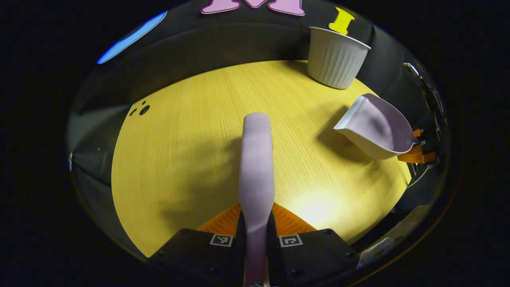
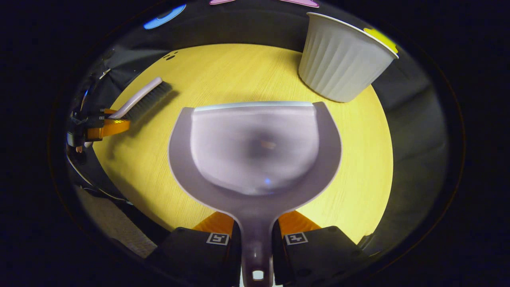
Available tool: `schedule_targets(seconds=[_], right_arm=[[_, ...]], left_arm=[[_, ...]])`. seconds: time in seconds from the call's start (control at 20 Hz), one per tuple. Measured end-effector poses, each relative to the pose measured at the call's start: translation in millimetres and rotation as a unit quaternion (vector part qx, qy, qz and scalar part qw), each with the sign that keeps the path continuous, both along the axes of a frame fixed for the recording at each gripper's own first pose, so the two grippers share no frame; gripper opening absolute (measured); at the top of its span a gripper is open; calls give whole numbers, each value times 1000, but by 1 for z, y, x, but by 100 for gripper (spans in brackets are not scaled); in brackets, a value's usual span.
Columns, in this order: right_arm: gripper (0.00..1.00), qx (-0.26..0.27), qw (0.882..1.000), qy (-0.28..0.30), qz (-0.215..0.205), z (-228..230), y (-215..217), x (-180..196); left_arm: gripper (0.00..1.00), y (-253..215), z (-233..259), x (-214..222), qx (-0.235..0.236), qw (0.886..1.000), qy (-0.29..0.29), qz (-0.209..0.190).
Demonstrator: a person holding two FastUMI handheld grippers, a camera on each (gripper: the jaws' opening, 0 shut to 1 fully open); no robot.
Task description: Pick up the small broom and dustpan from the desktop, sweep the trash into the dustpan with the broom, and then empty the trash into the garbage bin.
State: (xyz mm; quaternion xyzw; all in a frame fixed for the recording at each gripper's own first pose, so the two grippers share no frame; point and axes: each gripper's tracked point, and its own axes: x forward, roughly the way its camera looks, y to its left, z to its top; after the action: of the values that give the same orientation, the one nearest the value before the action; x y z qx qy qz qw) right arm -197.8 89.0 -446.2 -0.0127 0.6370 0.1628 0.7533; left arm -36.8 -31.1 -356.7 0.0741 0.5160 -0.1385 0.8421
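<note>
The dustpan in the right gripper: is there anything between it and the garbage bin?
Nothing visible does. The dustpan, held by the right gripper, faces the ribbed garbage bin across bare table. The broom is off to the side.

Staged recording booth, not a lived-in room. Landmark: round yellow wood-grain table (image 1: 191,159). Black cloth wall (image 1: 239,44) hangs close behind the table's far edge and wraps around both sides. Ribbed white bin (image 2: 342,63) stands on the table's far edge, against the cloth. Small dark holes (image 1: 141,109) near the table's far left rim. Dim surroundings; bright light patch on the tabletop's near side.
</note>
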Motion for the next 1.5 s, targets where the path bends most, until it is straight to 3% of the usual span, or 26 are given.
schedule_targets(seconds=[0.2, 0.25, 0.3, 0.4, 0.6, 0.7, 0.85, 0.9, 0.95, 1.0, 1.05, 1.1, 1.25, 1.4, 1.45, 1.5], right_arm=[[40, 0, 1000, 11, -18, -15, 13, 1], [36, -3, 1000, 13, -18, -18, 15, 1], [41, -4, 1000, 15, -16, -22, 17, 1], [38, 3, 1000, 8, -16, -25, 23, 4], [44, 19, 999, 13, -29, -12, 24, 4], [38, 27, 999, 8, -34, -2, 22, 2], [44, 39, 998, -7, -41, 20, 18, 0], [40, 42, 998, -14, -44, 27, 17, 1], [39, 46, 998, -22, -46, 37, 17, 2], [44, 49, 997, -31, -49, 46, 17, 5], [29, 52, 996, -43, -53, 56, 17, 9], [36, 56, 995, -56, -55, 67, 19, 13], [36, 68, 988, -121, -68, 104, 23, 37], [36, 79, 970, -210, -90, 147, 25, 71], [36, 83, 963, -237, -99, 160, 24, 81], [36, 87, 955, -261, -107, 172, 23, 89]], left_arm=[[28, 2, -1, 0, 6, 1000, 12, -6], [29, 2, -1, -1, 9, 1000, 17, -6], [29, 2, -1, 0, 14, 1000, 21, -3], [30, 3, 7, 0, 23, 1000, 17, 3], [34, 7, 18, -2, 40, 999, 7, -1], [34, 12, 19, -3, 44, 999, 3, -3], [30, 17, 26, -6, 49, 999, -2, -2], [34, 18, 30, -8, 50, 999, -5, -2], [30, 19, 35, -11, 52, 999, -10, -3], [30, 20, 42, -12, 55, 998, -17, -5], [34, 22, 48, -13, 57, 998, -24, -7], [30, 23, 56, -14, 60, 998, -33, -7], [34, 15, 91, -9, 45, 996, -79, -1], [34, -2, 141, 9, 4, 988, -155, 6], [29, -6, 159, 15, -8, 984, -180, 10], [34, -11, 175, 22, -21, 978, -205, 14]])
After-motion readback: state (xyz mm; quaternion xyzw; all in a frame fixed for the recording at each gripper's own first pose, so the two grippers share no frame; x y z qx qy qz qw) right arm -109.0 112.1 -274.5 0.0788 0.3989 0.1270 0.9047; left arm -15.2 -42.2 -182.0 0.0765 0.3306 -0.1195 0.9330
